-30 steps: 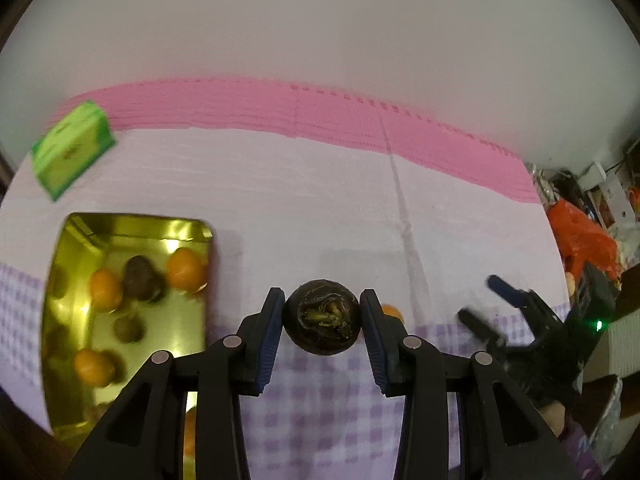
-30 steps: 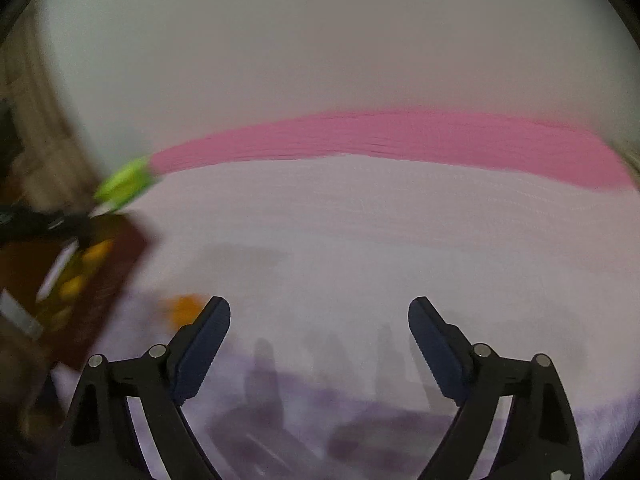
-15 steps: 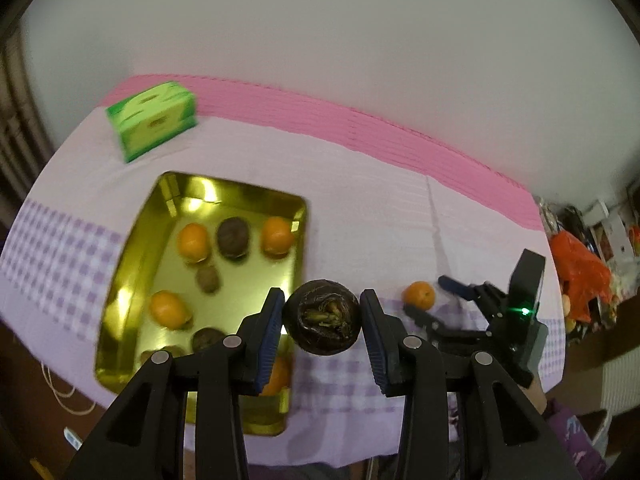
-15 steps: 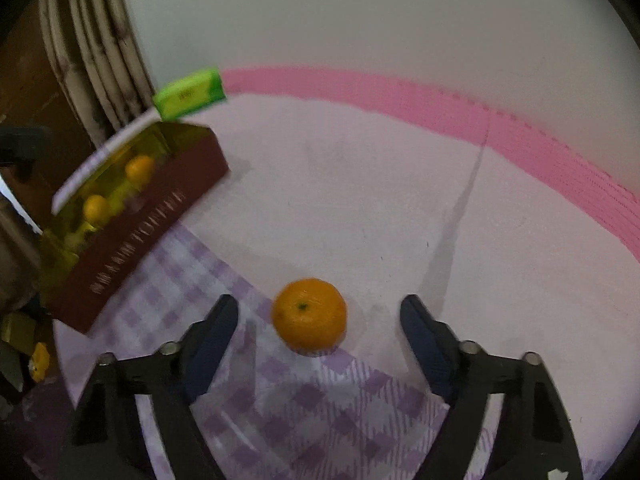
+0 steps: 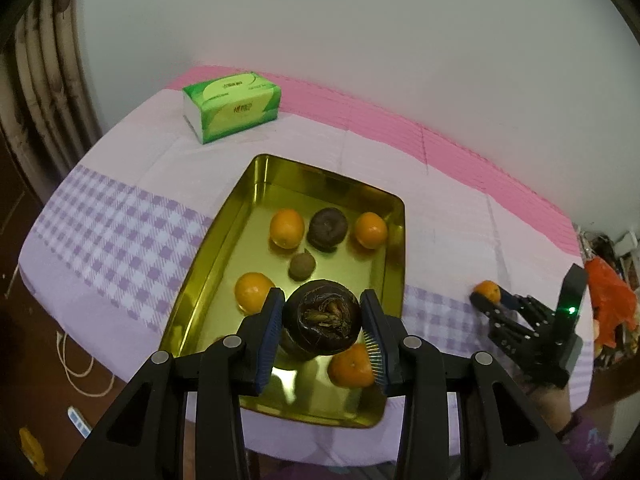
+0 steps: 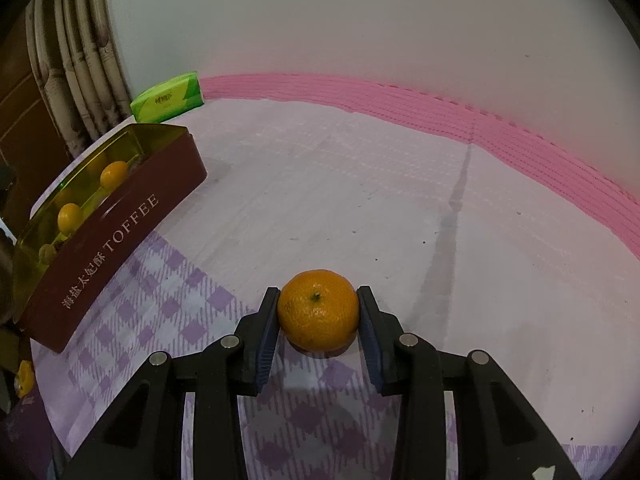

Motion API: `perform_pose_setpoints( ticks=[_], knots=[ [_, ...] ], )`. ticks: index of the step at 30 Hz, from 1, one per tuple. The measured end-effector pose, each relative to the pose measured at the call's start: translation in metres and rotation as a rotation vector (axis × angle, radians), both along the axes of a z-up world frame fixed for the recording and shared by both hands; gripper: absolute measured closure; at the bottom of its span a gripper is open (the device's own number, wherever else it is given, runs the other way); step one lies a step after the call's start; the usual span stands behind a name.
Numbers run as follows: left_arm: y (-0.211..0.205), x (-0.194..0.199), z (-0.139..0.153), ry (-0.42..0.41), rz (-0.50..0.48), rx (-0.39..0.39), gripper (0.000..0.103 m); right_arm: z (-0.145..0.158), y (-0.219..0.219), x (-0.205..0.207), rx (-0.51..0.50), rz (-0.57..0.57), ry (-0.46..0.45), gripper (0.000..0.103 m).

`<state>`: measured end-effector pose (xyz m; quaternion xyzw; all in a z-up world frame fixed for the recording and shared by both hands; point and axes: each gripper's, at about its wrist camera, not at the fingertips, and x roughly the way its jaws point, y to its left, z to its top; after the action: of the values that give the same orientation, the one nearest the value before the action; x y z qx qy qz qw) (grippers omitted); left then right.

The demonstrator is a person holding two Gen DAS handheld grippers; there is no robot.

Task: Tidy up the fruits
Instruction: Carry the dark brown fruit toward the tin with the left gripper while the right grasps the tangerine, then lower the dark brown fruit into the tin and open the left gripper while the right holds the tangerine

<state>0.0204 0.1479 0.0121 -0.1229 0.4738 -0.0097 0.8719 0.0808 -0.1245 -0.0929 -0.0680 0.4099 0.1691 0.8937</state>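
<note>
A dark, round fruit (image 5: 322,322) with a dried brown crown facing the camera is pinched between the blue pads of the left gripper (image 5: 322,330), held above the near end of a gold metal tray (image 5: 256,184). Inside the tray lie several oranges (image 5: 286,228), a dark brown fruit (image 5: 329,229) and a smaller brown one (image 5: 302,266). The tray's outer wall is dark red and printed with the word TOFFEE.

To the right, well apart from the tray, a lone orange (image 6: 318,310) sits on the tablecloth (image 5: 132,184) where the lilac check meets the plain pale area. The right gripper (image 6: 318,322) has its jaws on either side of this orange and is closing on it; the pads appear to touch its sides, and it rests on the cloth.

The tablecloth has a pink band along the far edge, against a white wall. A green tissue pack (image 5: 232,105) lies near the far left corner, beyond the tray. A curtain (image 6: 80,48) hangs at the left.
</note>
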Motion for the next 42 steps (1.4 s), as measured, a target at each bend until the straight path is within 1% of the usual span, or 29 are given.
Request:
perform_pose_setpoints(
  ticks=[5,14,19,28,42],
  knots=[
    [-0.002,0.01,-0.01,-0.007,-0.007,0.012,0.063,0.0,0.001,0.0,-0.014,-0.003,-0.003,0.068],
    [-0.004,0.034,-0.037,0.032,-0.02,0.028,0.063,0.0,0.001,0.0,-0.011,-0.003,-0.003,0.068],
    [-0.014,0.043,-0.043,0.036,-0.041,0.071,0.063,0.001,0.0,0.0,-0.007,-0.003,-0.002,0.068],
    [-0.035,0.057,-0.057,0.068,-0.096,0.139,0.063,0.001,0.001,0.0,-0.004,-0.003,-0.001,0.067],
    [-0.042,0.067,-0.068,0.091,-0.112,0.172,0.063,0.001,0.001,0.0,-0.004,-0.004,-0.001,0.067]
  ],
)
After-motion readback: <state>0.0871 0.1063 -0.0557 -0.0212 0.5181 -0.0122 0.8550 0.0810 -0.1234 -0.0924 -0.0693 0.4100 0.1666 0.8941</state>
